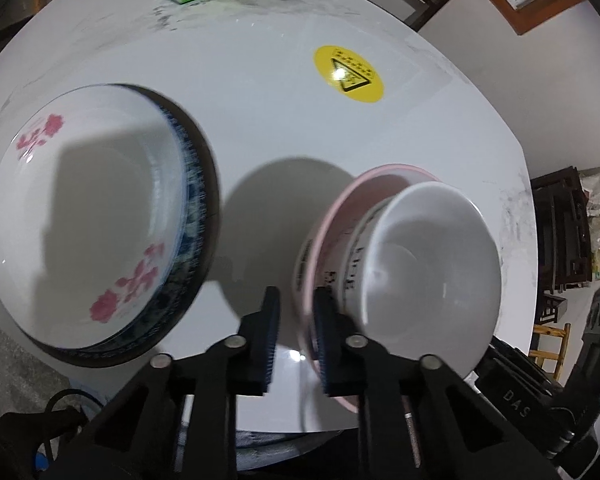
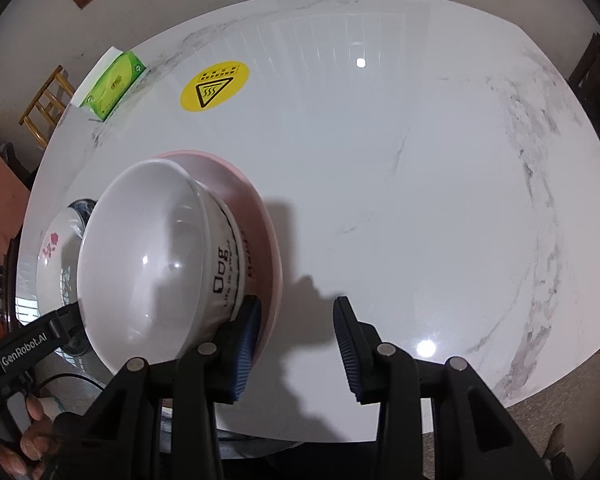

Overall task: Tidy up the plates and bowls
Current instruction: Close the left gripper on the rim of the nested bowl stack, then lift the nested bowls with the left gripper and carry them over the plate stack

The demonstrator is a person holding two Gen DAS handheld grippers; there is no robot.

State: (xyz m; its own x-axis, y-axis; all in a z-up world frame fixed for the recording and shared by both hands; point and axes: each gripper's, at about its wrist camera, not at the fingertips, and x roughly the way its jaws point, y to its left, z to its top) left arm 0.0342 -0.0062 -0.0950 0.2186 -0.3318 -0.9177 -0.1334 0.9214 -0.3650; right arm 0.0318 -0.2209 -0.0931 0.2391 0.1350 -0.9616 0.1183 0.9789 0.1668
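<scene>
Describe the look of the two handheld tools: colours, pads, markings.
Both tools, left and right, are black plastic linkages with silver pivot pins and ribbed dark blue pads. The left tool's body carries white "GenRobot.AI" lettering. A black cable trails beside it. No sleeves visible.

A white bowl (image 2: 148, 256) printed with black lettering sits inside a pink bowl (image 2: 256, 224) on the left half of a round white marble table (image 2: 400, 168), and the right gripper (image 2: 296, 336) stands at the near edge with its jaws apart, its left blue pad (image 2: 246, 354) lying against the white bowl's outer wall above the pink rim and its right pad over bare tabletop. Left of the stack lies a white plate with pink flowers (image 2: 54, 248), partly hidden, with a blue-patterned dish (image 2: 82, 208) just behind it. Far left on the table are a round yellow hot-surface sticker (image 2: 214, 85) and a green tissue pack (image 2: 114, 84); the other gripper's black body (image 2: 28, 344) and a person's hand (image 2: 32, 440) show at the near left corner.
</scene>
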